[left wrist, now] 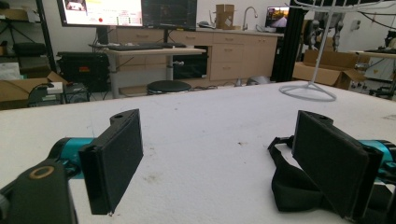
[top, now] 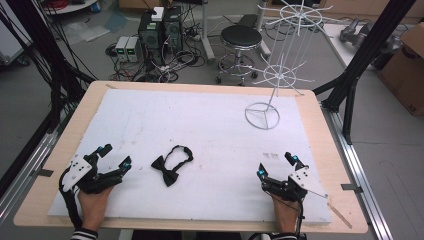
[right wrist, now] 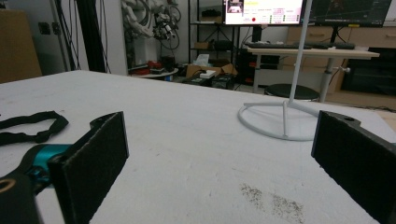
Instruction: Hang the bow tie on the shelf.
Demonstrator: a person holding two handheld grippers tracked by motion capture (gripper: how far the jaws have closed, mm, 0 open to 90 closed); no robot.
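Grippers both rest on the near edge of the table (top: 310, 107), one per hand, nothing between the jaws.

Your left gripper (top: 114, 156) sits at the near-left corner, jaws spread wide, released. The bow tie (top: 171, 165) lies just to its right, near but not touching in the high view. In the left gripper view the bow tie (left wrist: 292, 184) shows partly behind the right-hand jaw, outside the gap between the jaws, flat on the table.

The bow tie sits near the table's middle, closer to your left gripper than your right. Black fabric, knotted bow at the near end, thin strap looped away behind it.

Your right gripper (top: 275, 164) is at the near-right, jaws also wide apart, holding nothing. It's well apart from the bow tie. In the right gripper view the strap (right wrist: 32, 127) shows at far left, beyond the left jaw.

Wire rack (top: 280, 75) stands at the far right of the table: white thin wire, round ring base, upright pole, spoked rings above.

Writing: monitor text in both gripper views is too blurred to read.

Surfaces: white mat (top: 200, 120), slightly rough, with dark specks, over a light wood top. Jaw pads are flat, black, matte rectangles; teal parts behind them.
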